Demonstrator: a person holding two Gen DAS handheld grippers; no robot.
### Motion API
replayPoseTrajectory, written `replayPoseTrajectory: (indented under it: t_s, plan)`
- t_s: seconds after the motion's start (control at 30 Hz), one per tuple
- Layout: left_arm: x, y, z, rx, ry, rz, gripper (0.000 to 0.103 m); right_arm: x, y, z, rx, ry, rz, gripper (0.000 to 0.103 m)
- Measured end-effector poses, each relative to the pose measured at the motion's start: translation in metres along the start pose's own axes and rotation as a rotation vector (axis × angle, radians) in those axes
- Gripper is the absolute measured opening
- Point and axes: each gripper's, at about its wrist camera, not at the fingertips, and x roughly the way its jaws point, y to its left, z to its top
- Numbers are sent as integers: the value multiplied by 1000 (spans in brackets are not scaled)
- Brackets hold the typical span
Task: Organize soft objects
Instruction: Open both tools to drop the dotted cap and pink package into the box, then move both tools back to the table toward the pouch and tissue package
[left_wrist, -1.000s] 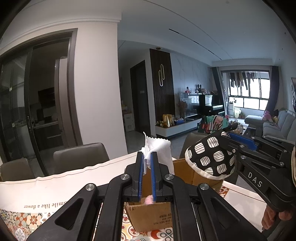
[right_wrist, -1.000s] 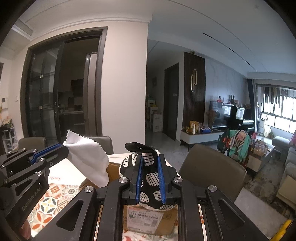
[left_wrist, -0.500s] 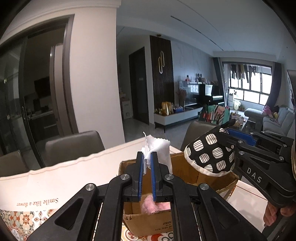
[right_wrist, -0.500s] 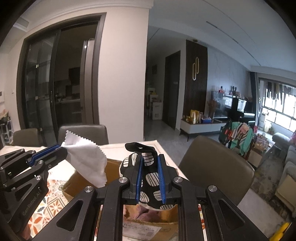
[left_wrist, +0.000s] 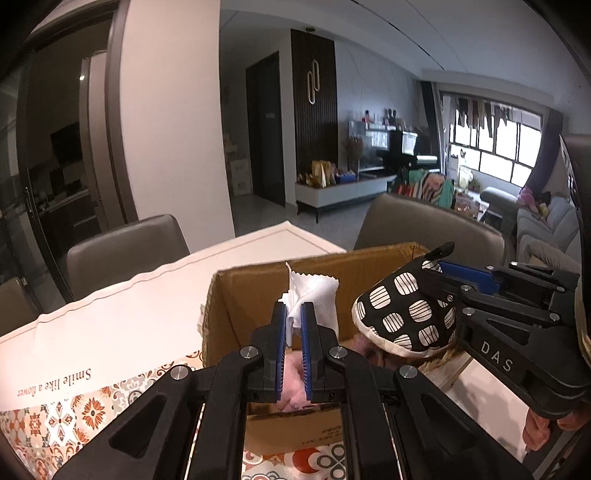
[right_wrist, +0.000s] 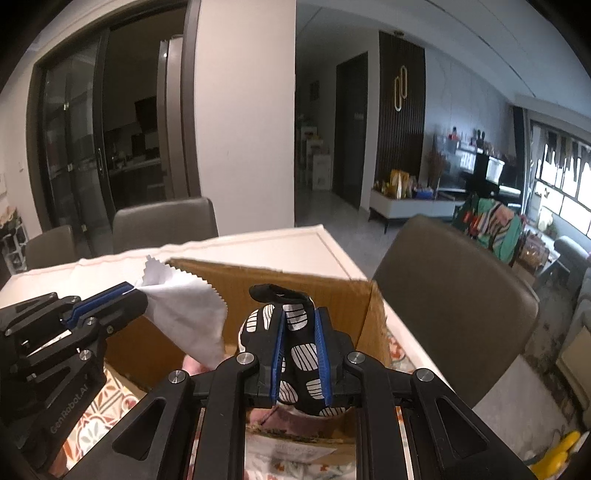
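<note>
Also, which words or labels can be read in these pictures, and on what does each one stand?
"DAS": on the right claw, seen in the left view.
"GenRobot.AI": on the left claw, seen in the right view.
"Smile like a flower": on the tablecloth, upside down.
Print on the cardboard box front and its white sticker: too blurred to read.

The right tongs (right_wrist: 298, 354) are clamped on a black oven mitt with white striped ovals (right_wrist: 300, 354), held over an open cardboard box (right_wrist: 295, 288) on the worktop (right_wrist: 258, 243). At left, the left tongs (right_wrist: 129, 295) pinch a white cloth with pinked edges (right_wrist: 184, 314), which hangs into the box. Something pink (right_wrist: 194, 365) lies inside. Brown chairs (right_wrist: 454, 291) stand around.
</note>
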Motion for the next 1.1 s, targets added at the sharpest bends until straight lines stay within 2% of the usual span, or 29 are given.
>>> replayPoseTrajectory:
  t_s: [0.17,0.23,0.27,0.3,0.33,0.47,0.73,0.87,1.1]
  plan:
    - [1,-2,-4,6,29,-5,14,9,-3,-6,9,59,19,21]
    - [2,-2,-3,7,34,-3,22,12,-4,-7,9,69,19,23]
    - [1,-1,-3,7,36,-8,31,11,-5,-8,7,68,16,27]
    - [1,2,-2,6,35,-11,35,10,-5,-7,7,67,10,32]
    - [-1,1,-2,6,32,-7,35,9,-4,-6,8,64,6,39]
    - [-7,4,0,4,22,0,35,-1,-3,-4,7,40,-9,39]
    - [-36,4,1,-5,-1,36,42,-30,-2,-6,25,9,-21,39]
    - [-56,4,-1,-3,-26,52,44,-48,-1,-8,45,-5,-17,44]
    - [-89,3,-8,4,-65,79,49,-82,8,-15,40,-46,-12,46]
